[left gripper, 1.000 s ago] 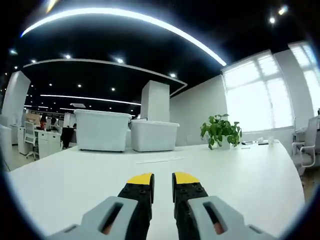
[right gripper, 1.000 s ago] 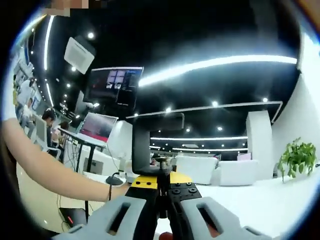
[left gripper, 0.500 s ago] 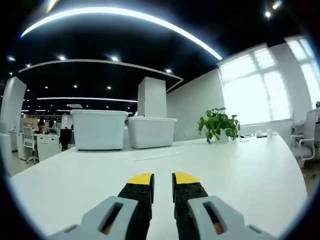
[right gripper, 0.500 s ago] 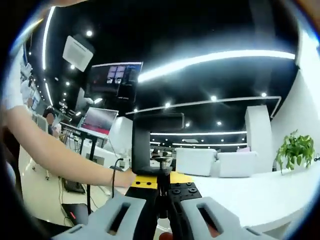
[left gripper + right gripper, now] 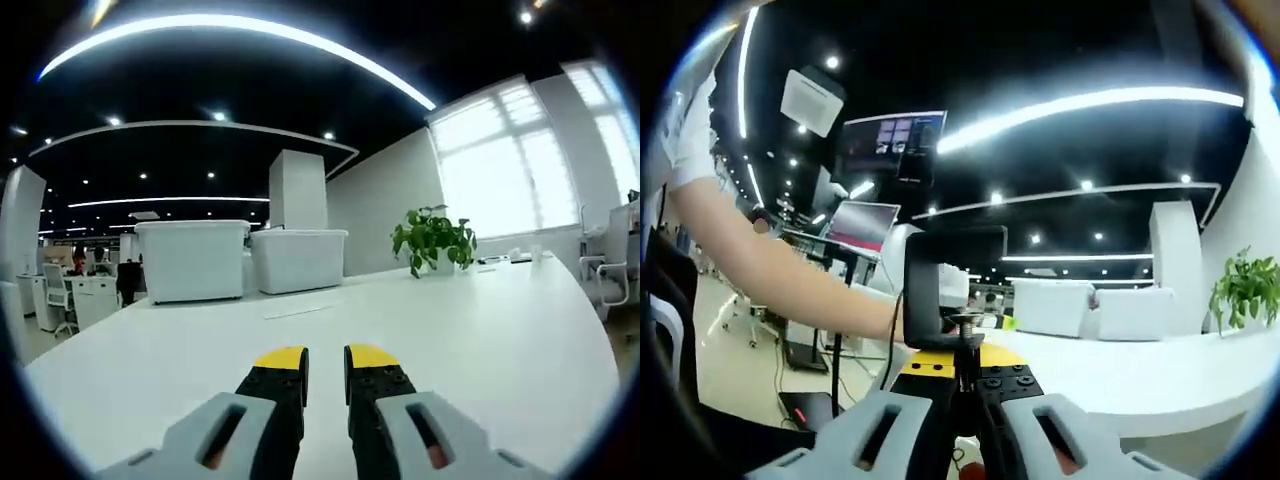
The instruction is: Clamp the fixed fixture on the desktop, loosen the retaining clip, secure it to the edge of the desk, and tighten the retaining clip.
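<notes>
Jaws of the right gripper are closed tight on the screw stem of the black C-shaped fixture, which is carried upright above the yellow tips with its open mouth facing right, toward the desk. The stem is pinched low, below its round pressure pad; this is judged a deliberate hold, since it leaves the frame's gap free to slide over a desk edge. Whether the gap is yet wide enough for the edge cannot be told. The fixture is held in the air, to the left of the white desktop and apart from it, so the fitting to the edge is judged not yet done. A person's bare forearm reaches in from the far left toward the fixture; the hand itself is hidden behind the frame.

Jaws of the left gripper are nearly shut, a narrow slit is left between the yellow tips, and nothing is held. This gripper is held low over the bare white desktop, probably kept free for turning the retaining screw once the frame is seated.

Farther off, two white storage bins are seen at the far side of the desk, and a potted plant to the far right beside bright windows.
</notes>
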Action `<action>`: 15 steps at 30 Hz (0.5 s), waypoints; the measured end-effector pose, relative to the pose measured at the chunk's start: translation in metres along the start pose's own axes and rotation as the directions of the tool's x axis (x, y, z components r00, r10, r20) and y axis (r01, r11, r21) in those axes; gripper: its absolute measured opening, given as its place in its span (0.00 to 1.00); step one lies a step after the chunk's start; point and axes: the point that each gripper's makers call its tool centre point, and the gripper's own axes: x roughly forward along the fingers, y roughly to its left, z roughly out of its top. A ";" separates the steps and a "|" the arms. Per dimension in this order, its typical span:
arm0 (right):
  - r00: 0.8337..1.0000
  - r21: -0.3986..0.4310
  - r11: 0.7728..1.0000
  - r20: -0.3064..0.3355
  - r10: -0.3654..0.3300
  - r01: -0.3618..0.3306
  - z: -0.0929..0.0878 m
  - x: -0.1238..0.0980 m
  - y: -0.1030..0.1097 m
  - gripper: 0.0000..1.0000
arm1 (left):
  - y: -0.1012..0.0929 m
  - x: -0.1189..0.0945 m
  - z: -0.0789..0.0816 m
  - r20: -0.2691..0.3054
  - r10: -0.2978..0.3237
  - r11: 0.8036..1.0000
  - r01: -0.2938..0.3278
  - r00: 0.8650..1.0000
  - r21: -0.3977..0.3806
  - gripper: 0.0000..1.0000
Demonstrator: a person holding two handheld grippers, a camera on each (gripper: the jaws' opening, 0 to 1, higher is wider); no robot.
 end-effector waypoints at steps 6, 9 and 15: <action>0.999 0.051 0.999 -0.034 0.014 -0.013 -0.021 0.002 0.001 0.02 | 0.001 0.004 -0.001 -0.002 -0.013 1.000 0.013 1.000 0.000 0.15; 0.999 0.086 0.996 -0.044 0.025 -0.021 -0.032 0.004 0.003 0.02 | 0.000 0.003 0.000 0.001 -0.015 1.000 0.015 1.000 -0.003 0.15; 0.997 0.136 0.990 -0.053 0.054 -0.047 -0.051 0.006 0.011 0.02 | -0.001 0.002 0.001 0.008 -0.019 1.000 0.019 1.000 -0.011 0.15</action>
